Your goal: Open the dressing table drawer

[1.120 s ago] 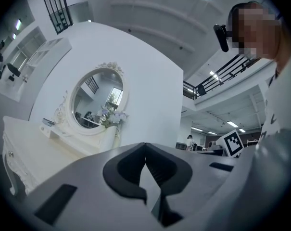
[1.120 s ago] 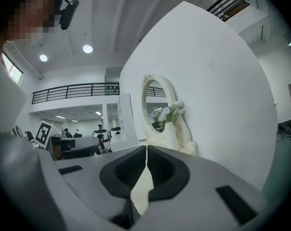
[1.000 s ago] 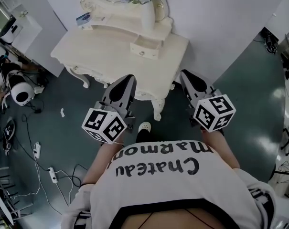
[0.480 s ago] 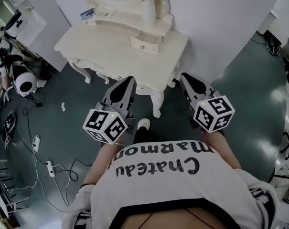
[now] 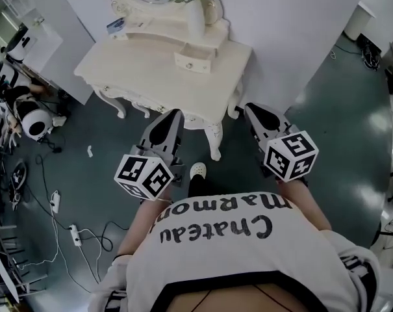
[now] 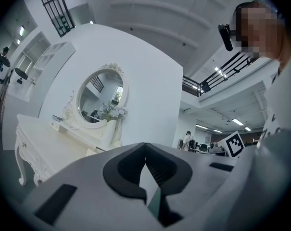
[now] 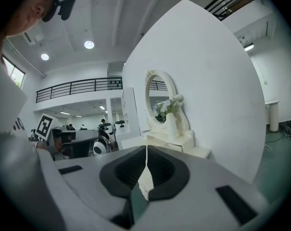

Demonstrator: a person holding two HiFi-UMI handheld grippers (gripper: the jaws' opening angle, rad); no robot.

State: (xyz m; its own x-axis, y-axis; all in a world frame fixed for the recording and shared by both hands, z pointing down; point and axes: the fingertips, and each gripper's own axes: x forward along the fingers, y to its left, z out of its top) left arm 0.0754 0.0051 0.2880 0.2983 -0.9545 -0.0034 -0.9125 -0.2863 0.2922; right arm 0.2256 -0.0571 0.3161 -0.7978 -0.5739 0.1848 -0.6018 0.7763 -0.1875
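Both the left gripper [image 5: 173, 117] and the right gripper [image 5: 251, 110] have their jaws pressed together on nothing. Both hang just short of the front edge of the dressing table [image 5: 151, 70], well apart from any knob.

The small drawer [image 5: 195, 60] sits on the table's raised back tier, knob facing the person. It seems to stand a little proud of that tier, though how far out I cannot tell. The drawers under the tabletop look flush.

Risks as I judge them:
- Closed tips would only bump a knob, not take it.
- A reach across the top could catch the vase [image 5: 195, 19] just behind the drawer.
- The left gripper hangs over the table's carved front corner leg [image 5: 214, 145], which could snag a low approach.

The white wall [image 5: 293, 38] hems in the table's right side. Cables [image 5: 73, 229] clutter the floor to the table's left, while straight in front of it there is bare floor beyond the shoe [image 5: 197, 170]
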